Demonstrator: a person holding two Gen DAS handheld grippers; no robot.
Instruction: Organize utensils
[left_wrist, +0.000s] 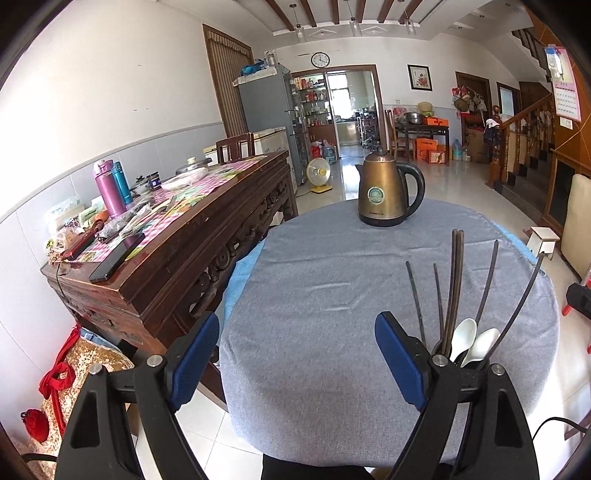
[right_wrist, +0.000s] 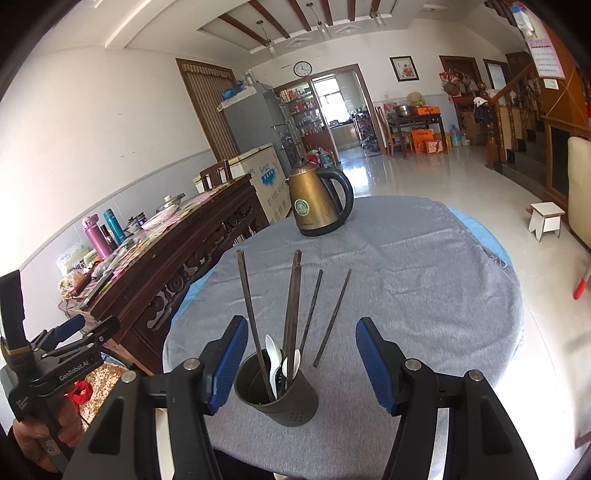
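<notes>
A dark utensil cup (right_wrist: 280, 400) stands on the grey-clothed round table (right_wrist: 424, 280), near its front edge. It holds several dark chopsticks (right_wrist: 291, 306) and two white spoons (right_wrist: 274, 360). One loose chopstick (right_wrist: 332, 317) lies on the cloth right of the cup. My right gripper (right_wrist: 301, 360) is open, its blue pads either side of the cup, just above and behind it. My left gripper (left_wrist: 297, 360) is open and empty, left of the cup; in its view the chopsticks (left_wrist: 452, 288) and spoons (left_wrist: 463, 338) rise behind its right finger. It also shows in the right wrist view (right_wrist: 79, 328).
A bronze electric kettle (left_wrist: 388, 190) stands at the table's far side. A carved wooden sideboard (left_wrist: 177, 251) cluttered with bottles and papers runs along the left. A small white stool (right_wrist: 546, 218) stands on the tiled floor at right.
</notes>
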